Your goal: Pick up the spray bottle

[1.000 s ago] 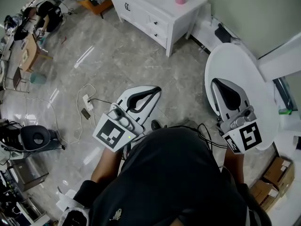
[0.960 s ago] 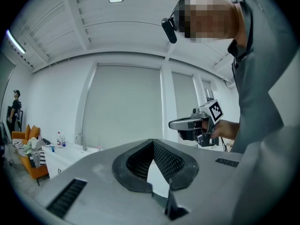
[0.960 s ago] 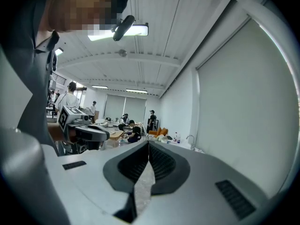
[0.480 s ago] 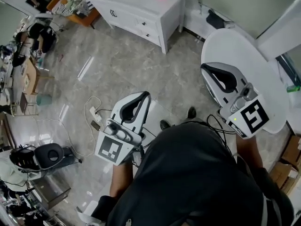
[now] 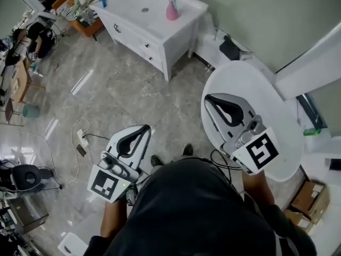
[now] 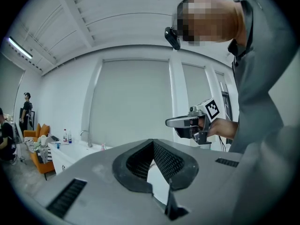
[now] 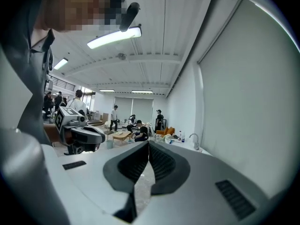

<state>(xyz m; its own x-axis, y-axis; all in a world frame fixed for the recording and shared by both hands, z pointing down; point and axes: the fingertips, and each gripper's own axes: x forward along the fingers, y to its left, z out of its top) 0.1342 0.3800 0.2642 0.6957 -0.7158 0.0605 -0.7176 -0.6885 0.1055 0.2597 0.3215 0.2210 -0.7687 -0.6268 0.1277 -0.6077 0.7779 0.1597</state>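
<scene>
Well ahead of both pairs of fingertips, the pink spray bottle (image 5: 171, 9) stood upright on the white cabinet (image 5: 152, 20). The left gripper (image 5: 146, 127) and right gripper (image 5: 208, 97) were pressed closed, holding nothing. The bottle looked like light, smooth, slippery plastic, best gripped at its narrow neck.

Pink btl (image 5: 171, 9) tiny, far; poss. sprayer, unclear.

pink spray bottle (image 5: 171, 9) spotted at 12 o'clock on white cabinet (image 5: 128, 7), left gripper (image 5: 145, 129) held at 7, right gripper (image 5: 209, 98) over round table (image 5: 266, 92)
</scene>
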